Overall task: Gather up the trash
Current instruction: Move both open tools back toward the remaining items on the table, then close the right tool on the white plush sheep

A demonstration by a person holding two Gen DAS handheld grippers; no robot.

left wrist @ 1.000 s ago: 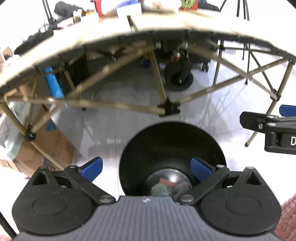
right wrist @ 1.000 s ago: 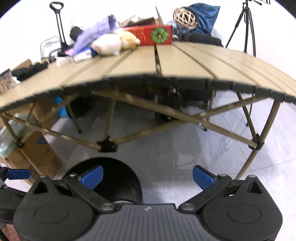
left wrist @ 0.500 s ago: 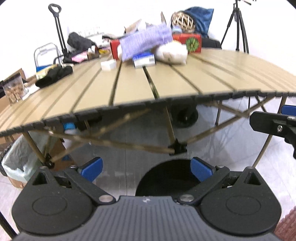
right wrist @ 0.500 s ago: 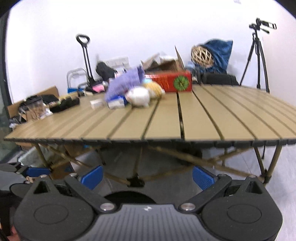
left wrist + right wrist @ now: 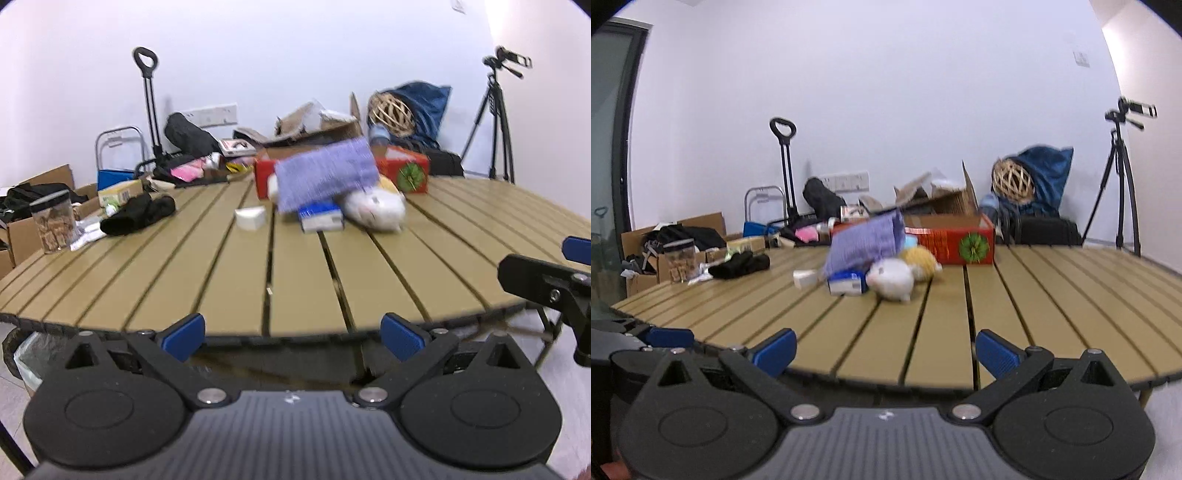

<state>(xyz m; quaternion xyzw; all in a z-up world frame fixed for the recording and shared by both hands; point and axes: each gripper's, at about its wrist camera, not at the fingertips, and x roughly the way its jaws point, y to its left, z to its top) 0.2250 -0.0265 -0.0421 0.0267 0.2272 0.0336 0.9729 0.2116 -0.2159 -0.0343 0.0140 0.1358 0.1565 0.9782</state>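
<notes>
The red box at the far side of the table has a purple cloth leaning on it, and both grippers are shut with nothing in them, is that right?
Not quite. The left gripper and right gripper are both open, as each wrist view shows; they do hold nothing. The rest stands: in the right wrist view the purple cloth leans on the red box at the far side of the table.

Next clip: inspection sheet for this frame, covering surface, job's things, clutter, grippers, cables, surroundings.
Surface: tan slatted table, near half bare.
Job's things: small white box, blue-and-white carton, purple cloth draped over the pile, white plush; lined waste bin at the table's left edge.
Clutter: red box, black cloth, clear jar.
Grippers: left gripper and right gripper both open, empty, short of the table edge.
Cables: nothing seen.
Surroundings: tripod, hand trolley, cardboard boxes along the wall.
</notes>
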